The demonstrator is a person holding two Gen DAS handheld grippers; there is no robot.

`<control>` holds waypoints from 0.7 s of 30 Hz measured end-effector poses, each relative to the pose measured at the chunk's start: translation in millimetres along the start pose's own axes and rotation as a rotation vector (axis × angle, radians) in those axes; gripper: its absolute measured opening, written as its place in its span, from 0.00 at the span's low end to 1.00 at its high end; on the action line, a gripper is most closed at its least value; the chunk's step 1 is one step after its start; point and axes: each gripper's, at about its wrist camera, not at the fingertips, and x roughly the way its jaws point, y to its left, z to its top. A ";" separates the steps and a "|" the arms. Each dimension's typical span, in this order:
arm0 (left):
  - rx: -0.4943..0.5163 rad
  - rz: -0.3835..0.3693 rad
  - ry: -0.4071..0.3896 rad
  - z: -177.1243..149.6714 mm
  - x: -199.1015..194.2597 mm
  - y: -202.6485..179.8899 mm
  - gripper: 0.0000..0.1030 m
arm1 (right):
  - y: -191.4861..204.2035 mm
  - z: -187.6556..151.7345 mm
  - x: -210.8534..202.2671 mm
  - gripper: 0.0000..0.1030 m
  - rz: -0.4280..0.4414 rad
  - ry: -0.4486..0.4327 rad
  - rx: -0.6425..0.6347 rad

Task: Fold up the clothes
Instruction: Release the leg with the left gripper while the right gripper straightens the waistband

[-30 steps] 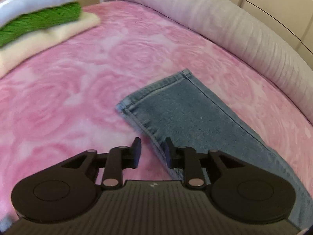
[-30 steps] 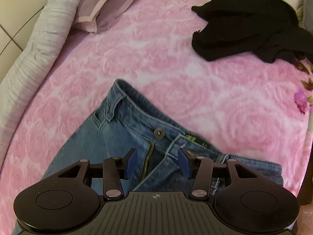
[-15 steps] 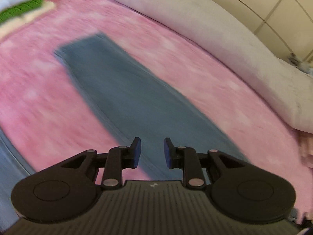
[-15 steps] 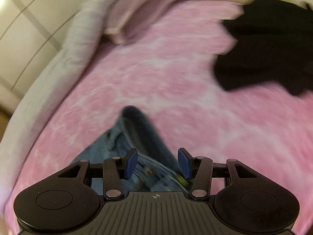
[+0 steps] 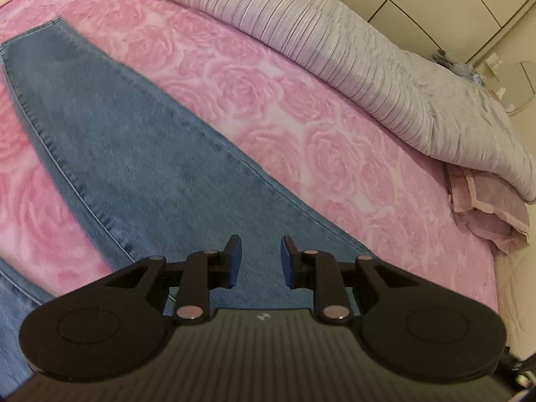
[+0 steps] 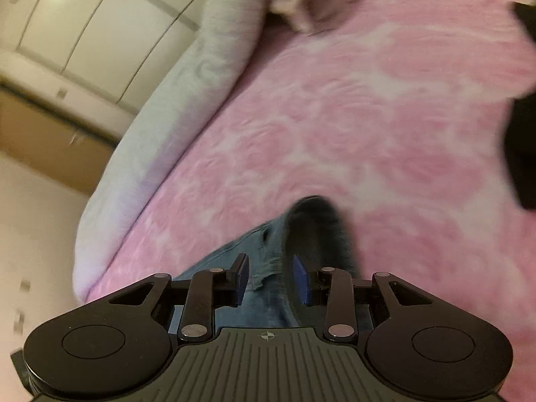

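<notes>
A pair of blue jeans (image 5: 140,154) lies flat on the pink rose-print bedspread (image 5: 301,107), one leg running from the far left toward my left gripper. My left gripper (image 5: 258,258) is open and empty, hovering over the upper part of that leg. In the right wrist view the jeans' waist end (image 6: 301,234) lies just in front of and between the fingers of my right gripper (image 6: 271,278), which is open with denim in the gap; the view is blurred.
A rolled grey quilt (image 5: 368,60) runs along the far side of the bed, with a folded pink cloth (image 5: 485,207) at its end. A black garment (image 6: 522,134) lies at the right edge. Wardrobe doors (image 6: 83,26) stand beyond the bed.
Both grippers have swung toward the quilt side. The left moved up the jeans leg from the hem; the folded stack left its view. The right moved over the waistband and its jaws narrowed a little.
</notes>
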 end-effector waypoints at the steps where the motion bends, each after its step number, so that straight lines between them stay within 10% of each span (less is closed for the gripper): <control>1: 0.004 0.014 0.001 -3.2 0.6 -2.2 0.19 | -0.5 -2.2 14.6 0.22 -0.087 0.024 -0.068; 4: 0.000 0.038 0.004 -7.4 -2.3 -5.3 0.19 | -2.1 -9.0 58.4 0.19 -0.348 0.098 -0.273; 10: -0.050 0.066 -0.008 -8.0 -10.6 5.7 0.19 | -40.2 17.9 42.8 0.26 -0.096 0.087 0.019; 12: -0.081 0.068 -0.007 -8.6 -10.5 9.4 0.19 | -53.0 26.5 41.1 0.59 -0.018 0.071 0.106; 15: -0.093 0.074 -0.004 -11.0 -10.1 10.7 0.19 | -72.2 39.4 38.7 0.75 0.100 0.045 0.238; 17: -0.083 0.083 -0.001 -12.7 -10.5 9.6 0.19 | -78.4 46.5 43.8 0.73 0.145 0.056 0.270; 20: -0.079 0.096 0.000 -15.4 -11.3 8.6 0.19 | -57.9 46.9 59.5 0.21 0.141 0.092 0.132; 21: -0.082 0.099 0.000 -16.0 -11.1 8.5 0.19 | -52.2 45.5 63.8 0.18 0.156 0.115 0.107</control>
